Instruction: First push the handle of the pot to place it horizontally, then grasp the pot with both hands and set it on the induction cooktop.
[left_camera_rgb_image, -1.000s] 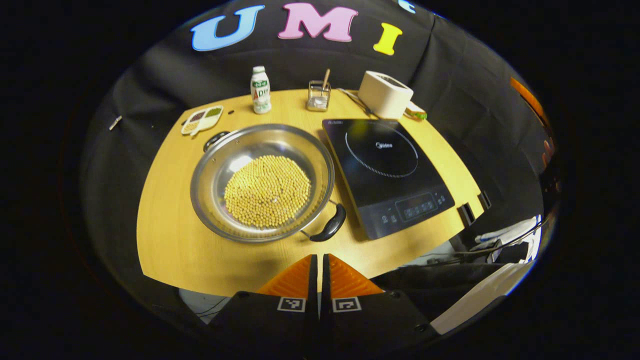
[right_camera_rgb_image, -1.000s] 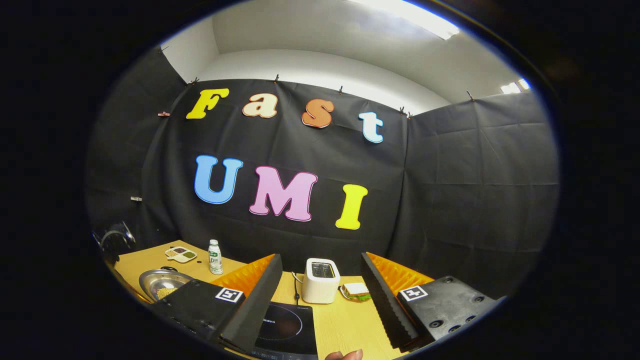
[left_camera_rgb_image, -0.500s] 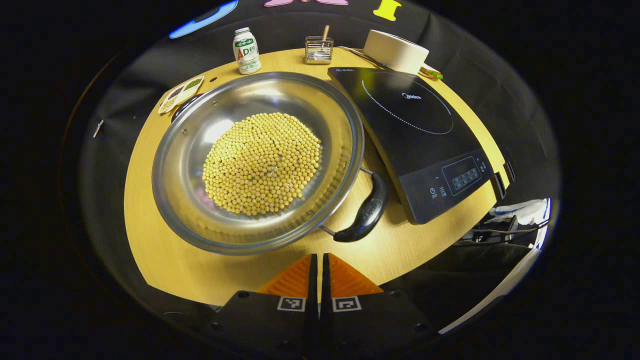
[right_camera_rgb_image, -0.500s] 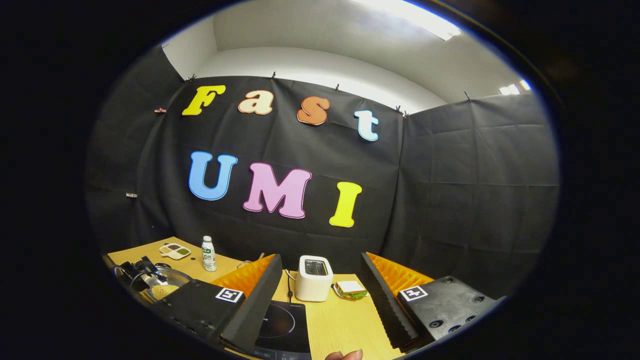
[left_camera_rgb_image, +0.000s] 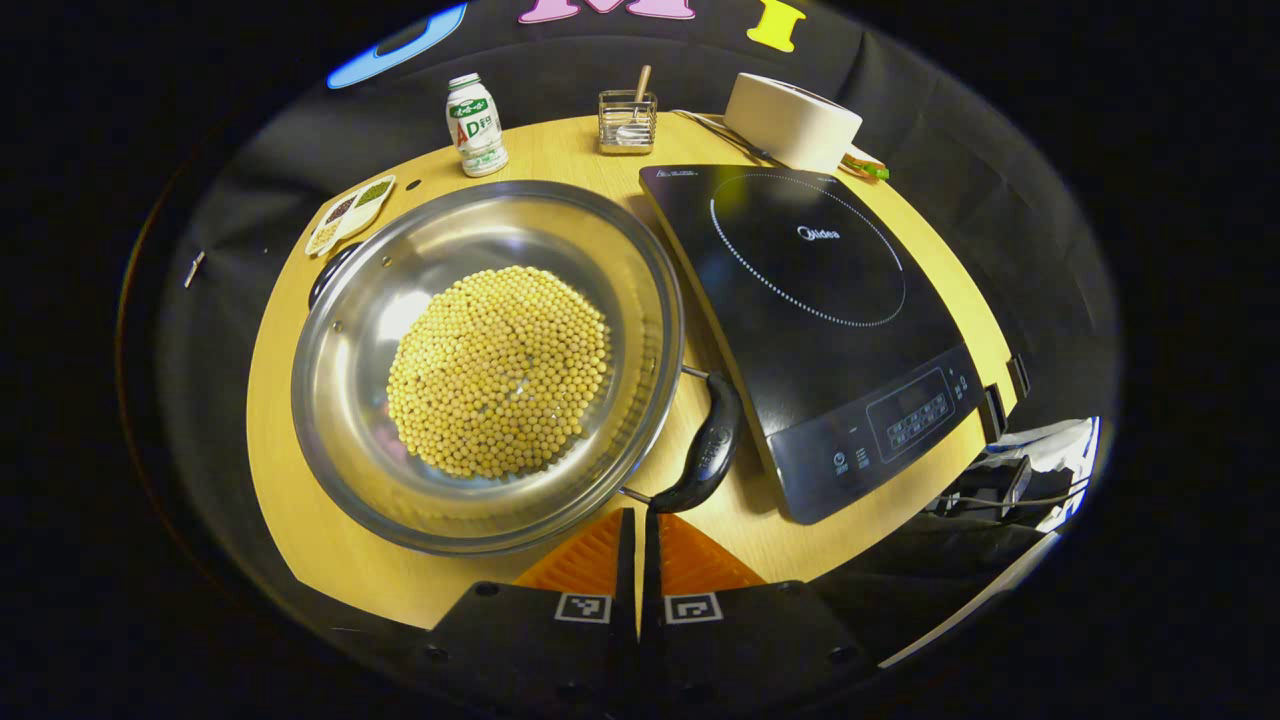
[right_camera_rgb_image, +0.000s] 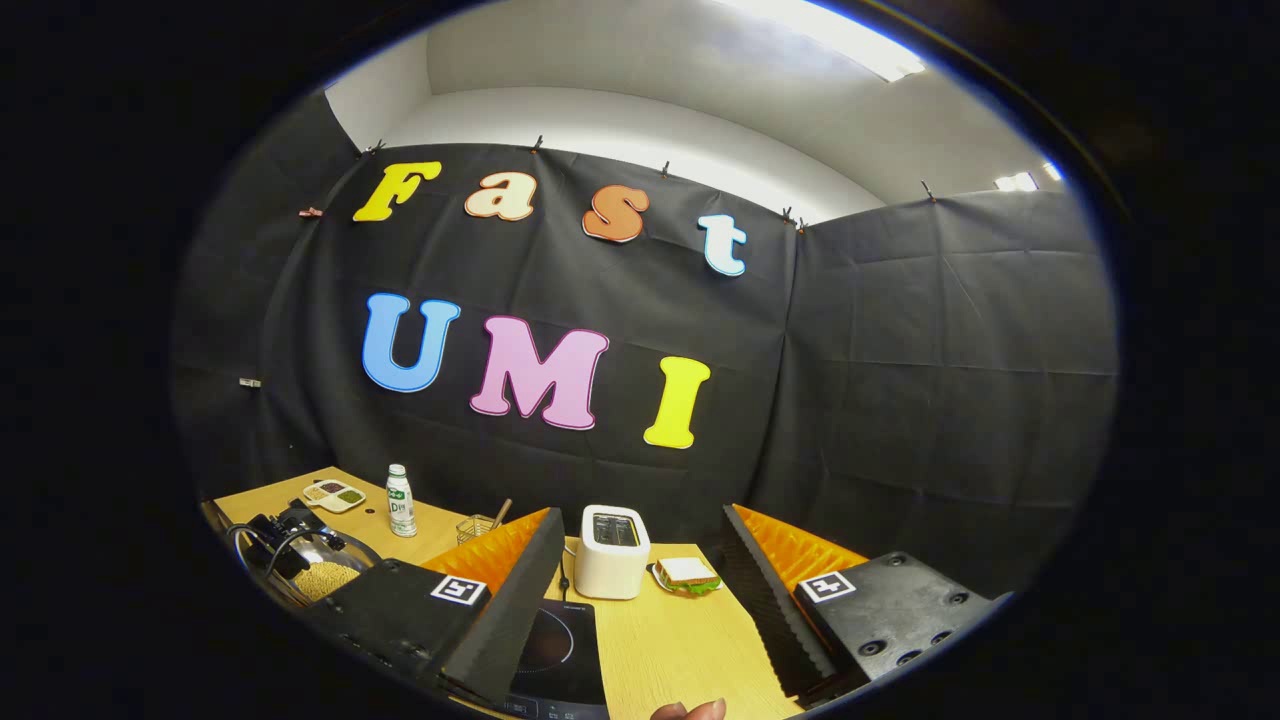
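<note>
A wide steel pot (left_camera_rgb_image: 350, 420) heaped with yellow beans sits left of the black induction cooktop (left_camera_rgb_image: 810, 300) on the wooden table. Its black near handle (left_camera_rgb_image: 708, 445) points toward the table's front right, close to the cooktop's edge; the far handle (left_camera_rgb_image: 325, 282) peeks out behind. My left gripper (left_camera_rgb_image: 637, 518) is shut, its tips just at the lower end of the near handle. My right gripper (right_camera_rgb_image: 642, 522) hangs open above the cooktop (right_camera_rgb_image: 555, 645), holding nothing. The right gripper view has the pot (right_camera_rgb_image: 315, 578) at far left, with the left gripper (right_camera_rgb_image: 278, 528) over it.
A small bottle (left_camera_rgb_image: 474, 112), a divided dish (left_camera_rgb_image: 348, 212) and a wire holder (left_camera_rgb_image: 627, 120) stand at the table's back. A white toaster (left_camera_rgb_image: 792, 120) with a sandwich (right_camera_rgb_image: 686, 573) beside it stands behind the cooktop. A fingertip (right_camera_rgb_image: 690, 710) shows at the bottom.
My left gripper, still shut, has come down and forward to the pot, ending with its tips at the near handle's end. The right gripper stayed open and drifted slightly.
</note>
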